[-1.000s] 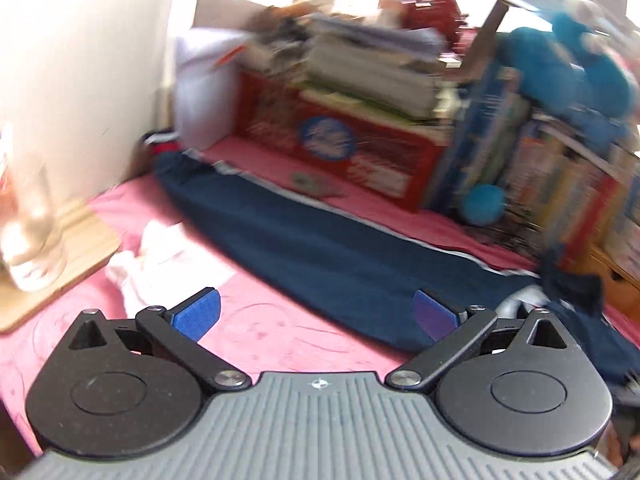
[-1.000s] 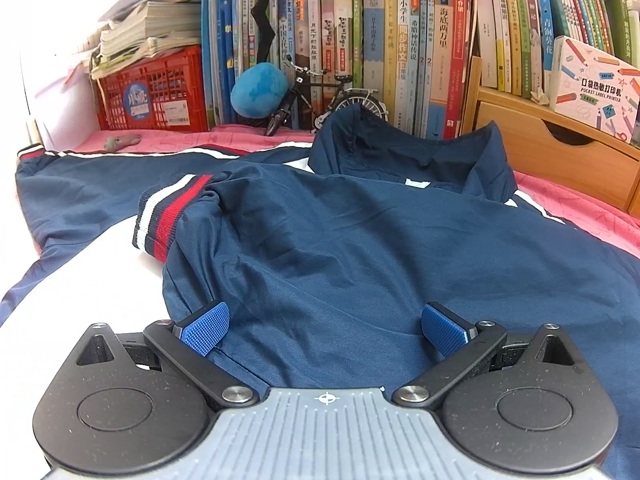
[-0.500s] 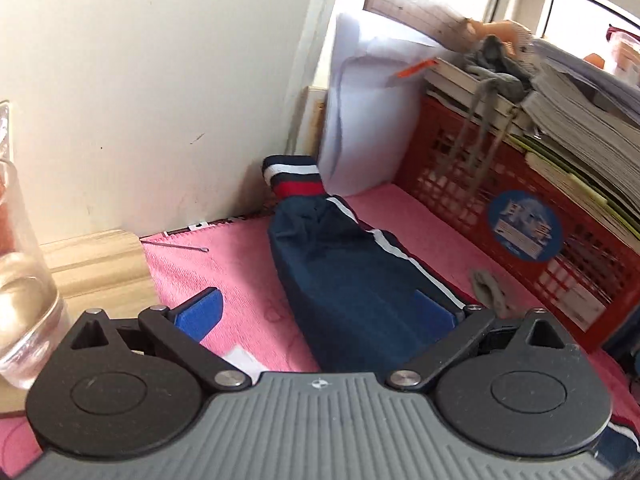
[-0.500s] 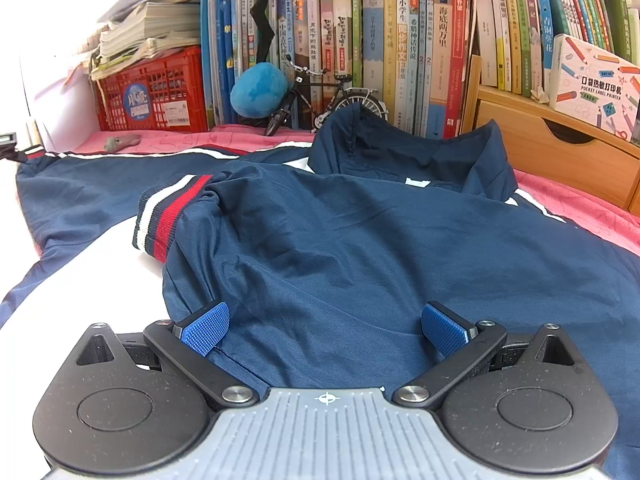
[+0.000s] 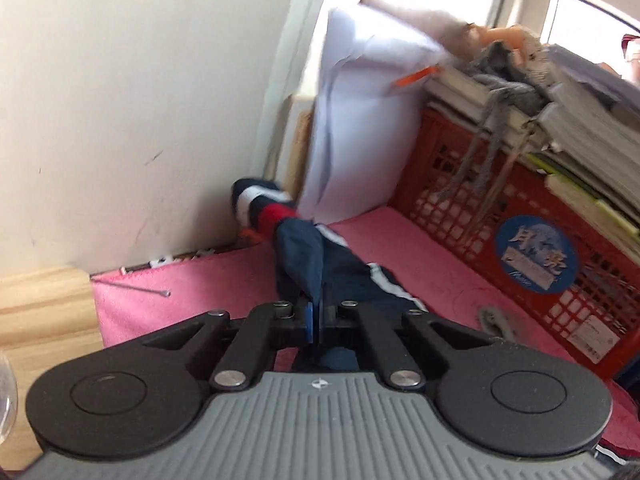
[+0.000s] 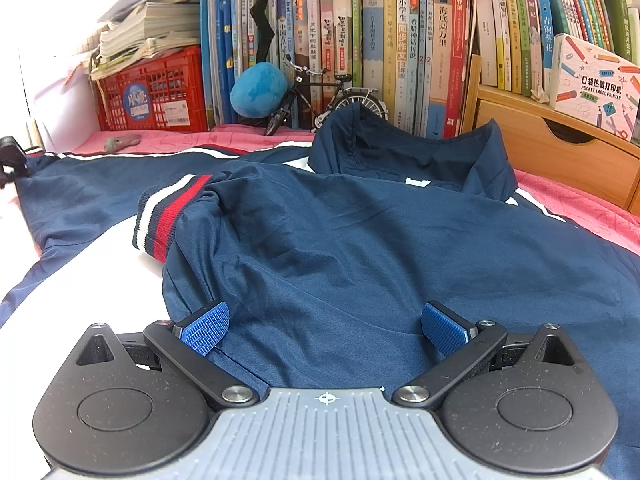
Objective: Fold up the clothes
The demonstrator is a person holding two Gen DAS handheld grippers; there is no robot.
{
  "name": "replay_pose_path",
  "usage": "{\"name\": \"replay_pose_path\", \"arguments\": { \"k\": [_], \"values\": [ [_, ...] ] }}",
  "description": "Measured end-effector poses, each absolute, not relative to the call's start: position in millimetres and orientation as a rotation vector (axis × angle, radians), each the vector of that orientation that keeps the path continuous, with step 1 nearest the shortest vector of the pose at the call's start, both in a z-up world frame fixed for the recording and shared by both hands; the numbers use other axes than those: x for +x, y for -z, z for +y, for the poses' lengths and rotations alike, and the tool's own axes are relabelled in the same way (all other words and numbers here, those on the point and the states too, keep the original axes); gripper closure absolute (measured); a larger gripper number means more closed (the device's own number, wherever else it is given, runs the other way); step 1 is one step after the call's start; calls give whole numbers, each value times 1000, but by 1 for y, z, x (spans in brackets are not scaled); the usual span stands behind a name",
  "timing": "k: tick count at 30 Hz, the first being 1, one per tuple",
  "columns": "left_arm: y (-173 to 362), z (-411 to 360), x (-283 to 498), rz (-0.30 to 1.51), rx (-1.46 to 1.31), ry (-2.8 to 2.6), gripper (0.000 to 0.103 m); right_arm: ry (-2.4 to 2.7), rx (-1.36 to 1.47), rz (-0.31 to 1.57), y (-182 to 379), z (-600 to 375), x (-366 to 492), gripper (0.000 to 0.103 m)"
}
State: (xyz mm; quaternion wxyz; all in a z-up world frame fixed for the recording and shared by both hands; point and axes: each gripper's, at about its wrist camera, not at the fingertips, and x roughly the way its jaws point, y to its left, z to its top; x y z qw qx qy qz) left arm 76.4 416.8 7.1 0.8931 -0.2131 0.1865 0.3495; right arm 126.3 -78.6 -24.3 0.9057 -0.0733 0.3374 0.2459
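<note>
Jacket: a navy blue zip jacket with white piping (image 6: 360,248) lies spread on a pink cloth-covered bench (image 6: 580,200), collar toward the bookshelf.
Folded sleeve: its red, white and navy ribbed cuff (image 6: 168,216) rests on the jacket's body.
Outstretched sleeve: the navy sleeve (image 5: 340,280) runs toward the wall corner, cuff end (image 5: 264,208) lifted, though blur makes this uncertain.
Left gripper (image 5: 316,318): fingers together, clamped on the sleeve fabric.
Right gripper (image 6: 324,326): blue-padded fingers (image 6: 205,326) apart, low over the jacket's hem.
Surroundings: a red plastic crate (image 5: 520,240) stacked with papers; a row of upright books (image 6: 400,40); a blue plush ball (image 6: 260,88).
</note>
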Motion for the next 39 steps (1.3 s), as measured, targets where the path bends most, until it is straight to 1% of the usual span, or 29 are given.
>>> {"name": "replay_pose_path", "arguments": {
  "k": [12,14,15,18,20,22,23,27,33,35,37,38,39],
  "values": [
    [-97,188,34,51,46,-105,99,-510,-143,697,25,-78,127,0],
    [-86,137,39,99,120,15,98,-495,-80,695,23,-88,126,0],
    [-78,113,42,137,160,72,95,-483,-25,696,23,-96,124,0],
    [-38,59,53,312,299,186,93,-447,140,698,21,-122,119,0],
    [-14,41,52,389,357,220,91,-419,212,699,19,-142,114,0],
    [1,32,43,405,372,245,89,-391,281,699,18,-163,108,0],
    [3,31,39,404,367,248,88,-376,315,698,17,-173,105,0],
    [7,30,24,402,343,256,79,-413,466,715,15,-196,101,0],
    [6,49,11,426,294,228,77,-537,812,790,26,-208,109,0],
    [6,64,6,431,278,190,75,-522,788,805,25,-199,110,0],
    [5,78,2,437,263,151,72,-487,695,798,18,-183,110,1],
    [5,85,0,440,255,131,71,-461,631,802,15,-172,111,10],
    [4,92,-2,442,248,112,68,-435,566,806,12,-161,111,38]
  ]
}}
